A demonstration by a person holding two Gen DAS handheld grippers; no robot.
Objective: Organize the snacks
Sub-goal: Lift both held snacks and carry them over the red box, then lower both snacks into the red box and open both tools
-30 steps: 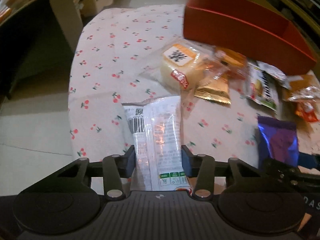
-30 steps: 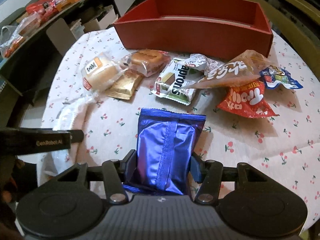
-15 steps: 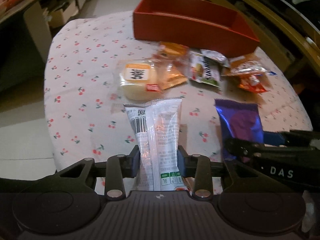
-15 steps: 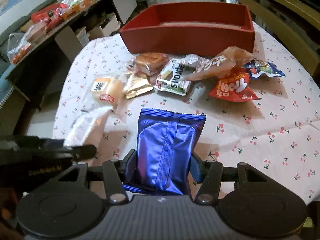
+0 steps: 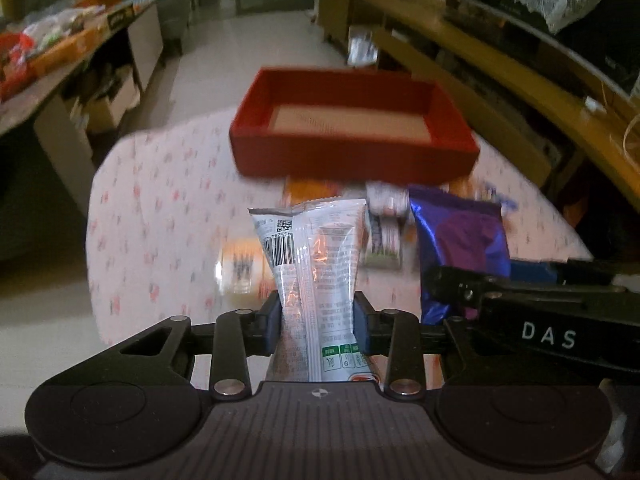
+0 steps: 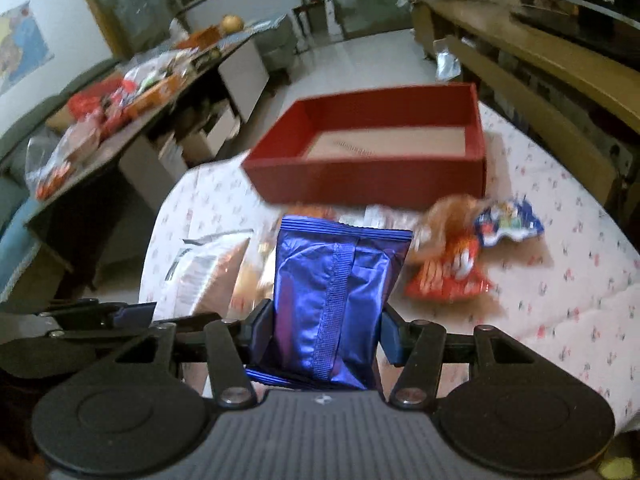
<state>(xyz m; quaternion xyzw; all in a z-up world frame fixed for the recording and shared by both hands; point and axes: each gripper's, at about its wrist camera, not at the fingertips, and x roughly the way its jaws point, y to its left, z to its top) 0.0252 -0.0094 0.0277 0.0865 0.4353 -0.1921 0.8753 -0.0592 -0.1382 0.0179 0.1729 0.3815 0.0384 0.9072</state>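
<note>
My left gripper (image 5: 316, 320) is shut on a clear white snack packet (image 5: 316, 256), held above the table. My right gripper (image 6: 326, 334) is shut on a shiny purple-blue snack bag (image 6: 332, 292), which also shows in the left wrist view (image 5: 460, 236). The white packet shows at the left of the right wrist view (image 6: 204, 268). The red box (image 5: 352, 136) stands open and empty at the far side of the table, and it shows in the right wrist view (image 6: 372, 152). Both grippers are side by side, in front of the box.
A cherry-print tablecloth (image 6: 560, 280) covers the table. Several snacks lie in front of the box, among them an orange-red bag (image 6: 448, 276) and a blue packet (image 6: 508, 220). A side table with clutter (image 6: 100, 112) stands left. A wooden bench (image 5: 500, 80) runs along the right.
Both grippers have risen and tilted up with their packets, so the inside of the red box now shows. The views are blurred by motion.
</note>
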